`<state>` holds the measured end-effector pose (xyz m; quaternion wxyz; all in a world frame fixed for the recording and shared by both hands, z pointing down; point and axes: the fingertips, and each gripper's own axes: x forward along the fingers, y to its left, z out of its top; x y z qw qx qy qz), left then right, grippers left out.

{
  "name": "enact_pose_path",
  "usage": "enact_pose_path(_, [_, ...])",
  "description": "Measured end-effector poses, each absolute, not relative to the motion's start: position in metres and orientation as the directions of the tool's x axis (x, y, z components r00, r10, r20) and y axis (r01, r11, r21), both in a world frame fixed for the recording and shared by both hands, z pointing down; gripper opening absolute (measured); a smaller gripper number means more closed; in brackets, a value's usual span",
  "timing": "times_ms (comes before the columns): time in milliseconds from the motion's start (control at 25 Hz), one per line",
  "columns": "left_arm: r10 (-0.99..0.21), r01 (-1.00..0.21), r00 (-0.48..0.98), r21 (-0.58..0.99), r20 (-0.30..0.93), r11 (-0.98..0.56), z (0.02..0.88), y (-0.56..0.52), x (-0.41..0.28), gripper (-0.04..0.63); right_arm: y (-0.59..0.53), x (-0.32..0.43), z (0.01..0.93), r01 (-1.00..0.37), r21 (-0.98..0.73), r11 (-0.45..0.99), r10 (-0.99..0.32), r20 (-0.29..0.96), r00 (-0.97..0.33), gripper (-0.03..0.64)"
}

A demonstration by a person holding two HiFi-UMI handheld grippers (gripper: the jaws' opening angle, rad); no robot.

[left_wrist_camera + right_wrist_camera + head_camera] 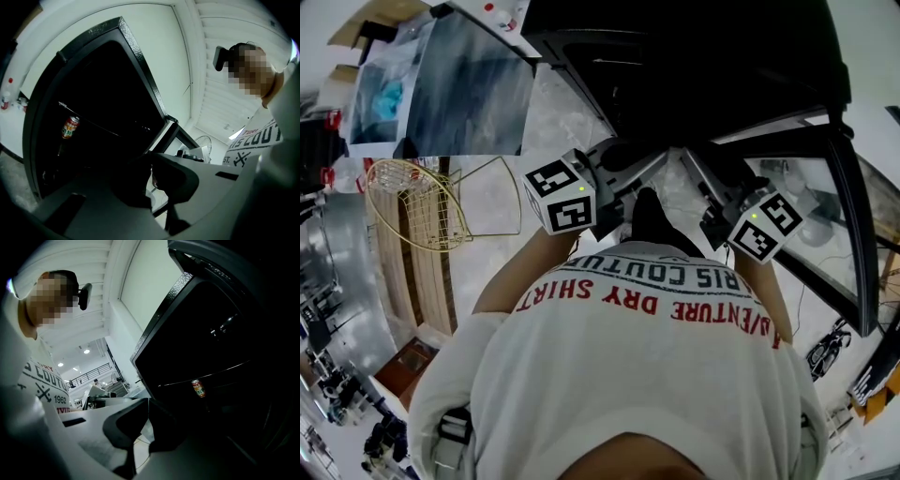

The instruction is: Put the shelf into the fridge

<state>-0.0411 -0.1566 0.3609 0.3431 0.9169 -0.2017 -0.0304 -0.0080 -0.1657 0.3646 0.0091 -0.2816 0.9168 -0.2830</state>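
Head view: the black fridge (694,66) stands open ahead, its door (851,225) swung right, and there's a wire basket (414,211) off left. Left gripper view: the left gripper (152,173) is pinched tight on nothing, facing the dark inside. A thin pale edge in there, apparently the shelf (93,122), passes right by a can (71,127). Right gripper view: the right gripper (147,413) is pressed together too, empty, with the same edge and can ahead.

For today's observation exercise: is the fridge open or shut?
Open: the left gripper view looks into the fridge's dark inside, with a can visible there.
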Motion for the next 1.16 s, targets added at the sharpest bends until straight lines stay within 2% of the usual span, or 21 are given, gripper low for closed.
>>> enact_pose_path(920, [-0.478, -0.4, 0.876, 0.657, 0.067, -0.639, 0.35, -0.167, -0.06, 0.041, -0.171, -0.016, 0.351, -0.519, -0.542, 0.661, -0.55, 0.122, -0.826, 0.023])
enact_pose_path(1160, [-0.487, -0.413, 0.87, 0.661, 0.081, -0.626, 0.346, -0.162, -0.059, 0.041, -0.167, -0.011, 0.351, -0.543, -0.498, 0.676, -0.541, 0.166, -0.825, 0.023])
